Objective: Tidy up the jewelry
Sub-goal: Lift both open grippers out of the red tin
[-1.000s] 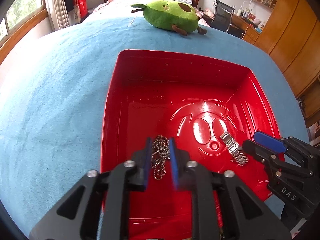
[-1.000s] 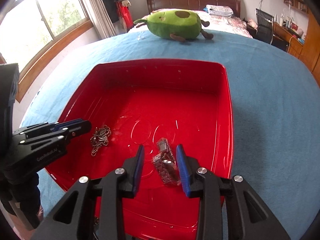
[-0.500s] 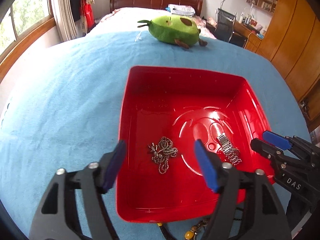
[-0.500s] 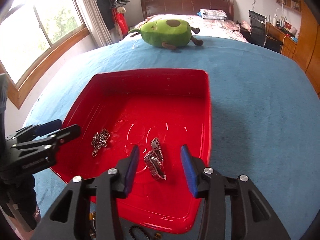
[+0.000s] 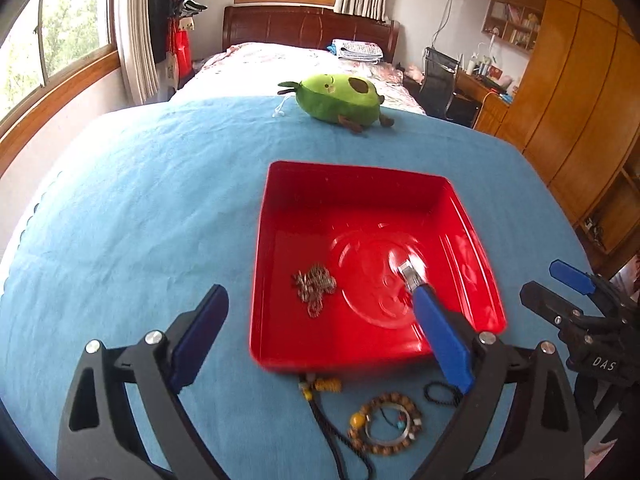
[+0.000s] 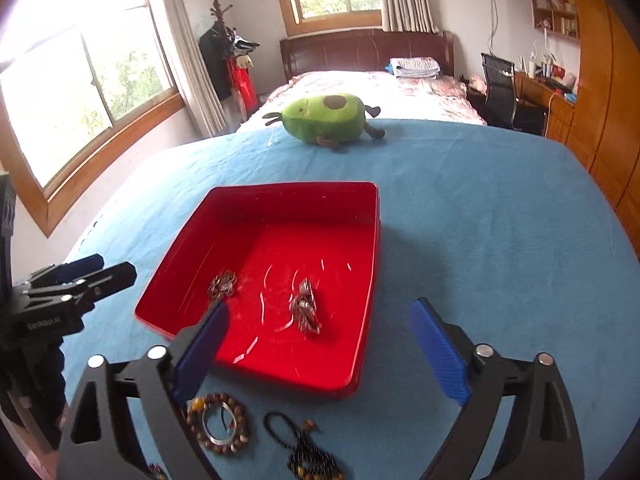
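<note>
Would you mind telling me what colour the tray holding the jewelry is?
The tray is bright red, clearest in the right wrist view.

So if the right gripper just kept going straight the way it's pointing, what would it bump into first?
Probably the red tray: the open right gripper aims down at its near part, close to the metal watch band lying inside. Depth is hard to judge.

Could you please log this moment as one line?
left hand-held gripper: just opened, empty | right hand-held gripper: just opened, empty | chain, watch: in tray
</note>
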